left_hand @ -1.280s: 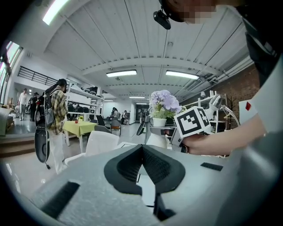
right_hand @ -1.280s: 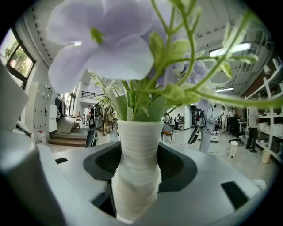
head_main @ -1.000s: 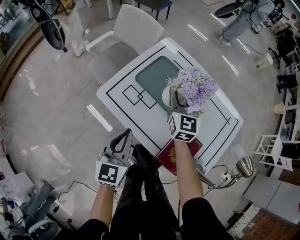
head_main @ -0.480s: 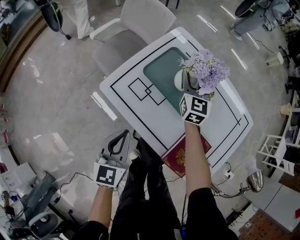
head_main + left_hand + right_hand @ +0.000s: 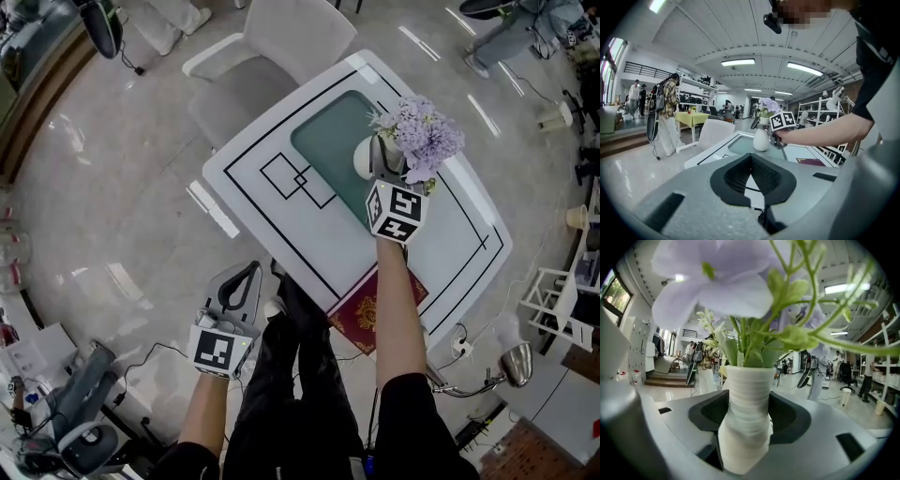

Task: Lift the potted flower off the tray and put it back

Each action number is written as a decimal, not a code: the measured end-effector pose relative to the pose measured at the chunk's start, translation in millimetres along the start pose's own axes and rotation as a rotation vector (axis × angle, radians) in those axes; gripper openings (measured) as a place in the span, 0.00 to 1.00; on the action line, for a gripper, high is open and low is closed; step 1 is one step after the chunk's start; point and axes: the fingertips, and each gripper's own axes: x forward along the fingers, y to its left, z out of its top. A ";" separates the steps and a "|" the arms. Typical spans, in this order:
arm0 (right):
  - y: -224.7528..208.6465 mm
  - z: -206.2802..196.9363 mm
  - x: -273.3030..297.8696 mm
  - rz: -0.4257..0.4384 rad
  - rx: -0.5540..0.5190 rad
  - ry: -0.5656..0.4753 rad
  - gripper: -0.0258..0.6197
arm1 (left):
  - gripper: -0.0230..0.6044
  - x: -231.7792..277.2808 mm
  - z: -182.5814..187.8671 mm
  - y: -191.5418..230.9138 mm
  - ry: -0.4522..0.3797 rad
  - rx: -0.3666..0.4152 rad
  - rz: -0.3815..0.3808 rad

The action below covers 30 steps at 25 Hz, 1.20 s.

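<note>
Head view and both gripper views. The potted flower [image 5: 419, 137], a white ribbed vase with lilac blooms and green stems, stands upright between the jaws of the right gripper [image 5: 382, 165]. The jaws are closed on the narrow neck of the vase, one dark pad on each side, as the right gripper view shows [image 5: 744, 414]. The vase is at the right-hand edge of the grey-green tray [image 5: 326, 139], which lies on the white bench [image 5: 448, 246]. No view shows whether its base touches the tray.

The bench top is printed with black outlines of rectangles. A dark red booklet [image 5: 367, 314] with a gold emblem lies at the near edge of the bench, and its lettering is too small to read. The marker cube [image 5: 397, 212] on the right gripper carries black-and-white square codes without readable text.

The right forearm is bare and reaches straight out over the booklet and the bench, with the gripper pointing away from the person. The left gripper [image 5: 251, 271] is held low beside the person's leg, above the floor and well apart from the bench. Its jaws are closed together with nothing between them [image 5: 751, 157]. From there the potted flower [image 5: 761, 138] is seen in side view. A white chair [image 5: 267, 52] stands at the far side of the bench.
</note>
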 end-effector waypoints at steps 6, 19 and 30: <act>-3.4 -3.6 -3.3 -0.005 0.018 0.028 0.44 | 0.04 -6.9 0.8 -4.1 -0.016 0.018 -0.009; 7.2 -5.0 -63.5 -0.045 0.134 0.073 0.47 | 0.04 -28.5 7.7 -21.9 -0.053 0.011 -0.024; 157.9 31.5 -257.7 0.322 0.385 0.124 0.05 | 0.04 -54.4 47.7 -36.5 -0.150 0.005 -0.040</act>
